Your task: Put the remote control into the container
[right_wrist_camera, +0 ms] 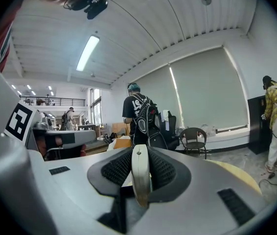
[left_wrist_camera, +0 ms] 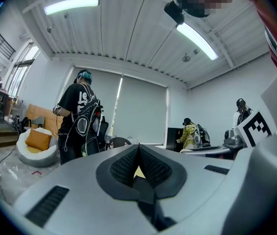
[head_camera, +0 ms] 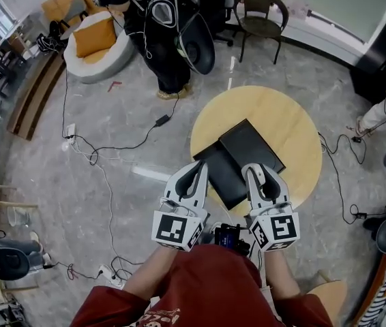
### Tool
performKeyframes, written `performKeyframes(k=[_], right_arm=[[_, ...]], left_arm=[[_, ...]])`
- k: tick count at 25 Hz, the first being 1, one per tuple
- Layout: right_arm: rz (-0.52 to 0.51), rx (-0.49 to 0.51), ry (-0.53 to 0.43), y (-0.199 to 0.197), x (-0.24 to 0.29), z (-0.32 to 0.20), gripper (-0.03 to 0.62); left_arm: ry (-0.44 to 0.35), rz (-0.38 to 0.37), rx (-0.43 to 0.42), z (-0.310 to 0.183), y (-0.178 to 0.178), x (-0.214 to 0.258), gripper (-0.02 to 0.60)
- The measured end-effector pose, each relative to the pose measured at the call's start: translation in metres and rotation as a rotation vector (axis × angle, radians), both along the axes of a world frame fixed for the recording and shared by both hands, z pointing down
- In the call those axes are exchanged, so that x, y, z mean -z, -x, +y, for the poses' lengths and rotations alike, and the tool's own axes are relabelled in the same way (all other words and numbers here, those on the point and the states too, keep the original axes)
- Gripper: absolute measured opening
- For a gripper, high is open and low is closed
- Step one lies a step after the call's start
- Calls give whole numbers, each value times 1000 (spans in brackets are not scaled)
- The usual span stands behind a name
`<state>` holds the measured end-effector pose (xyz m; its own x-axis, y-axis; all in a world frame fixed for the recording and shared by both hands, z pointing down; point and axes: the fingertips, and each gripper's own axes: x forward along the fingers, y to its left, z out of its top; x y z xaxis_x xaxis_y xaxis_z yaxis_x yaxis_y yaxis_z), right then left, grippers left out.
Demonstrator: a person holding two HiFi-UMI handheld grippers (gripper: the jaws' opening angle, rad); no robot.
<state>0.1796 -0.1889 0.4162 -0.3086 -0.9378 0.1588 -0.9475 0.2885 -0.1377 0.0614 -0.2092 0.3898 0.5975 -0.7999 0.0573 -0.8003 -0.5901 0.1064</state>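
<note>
Carrying the remote (right_wrist_camera: 141,175) calls for a firm, level clamp until the right gripper (head_camera: 254,169) is over the black container (head_camera: 251,147), at 12 o'clock on the desk (head_camera: 288,114). The remote stands edge-on, pinched between the right fingers (right_wrist_camera: 115,170). The left gripper (head_camera: 199,165) is closed and empty.

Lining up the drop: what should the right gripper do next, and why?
Probably ease the right gripper forward over the black rectangular container on the round wooden table: its jaws clamp the slim white remote control, and its tips reach the container's near edge.
</note>
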Motion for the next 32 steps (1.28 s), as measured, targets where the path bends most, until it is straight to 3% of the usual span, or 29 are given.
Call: performKeyframes(k=[7,22,32], right_arm=[[71,0,85,27,-30,-6,114],[262,51,336,69,-115,-13,114],[275,74,402,75,-153,-32,114]], left_arm=[[13,6,-45,-6,18,-8,15],[51,20,-40,-10,56,-28,15],[26,27,-5,-14,67,-25,15]])
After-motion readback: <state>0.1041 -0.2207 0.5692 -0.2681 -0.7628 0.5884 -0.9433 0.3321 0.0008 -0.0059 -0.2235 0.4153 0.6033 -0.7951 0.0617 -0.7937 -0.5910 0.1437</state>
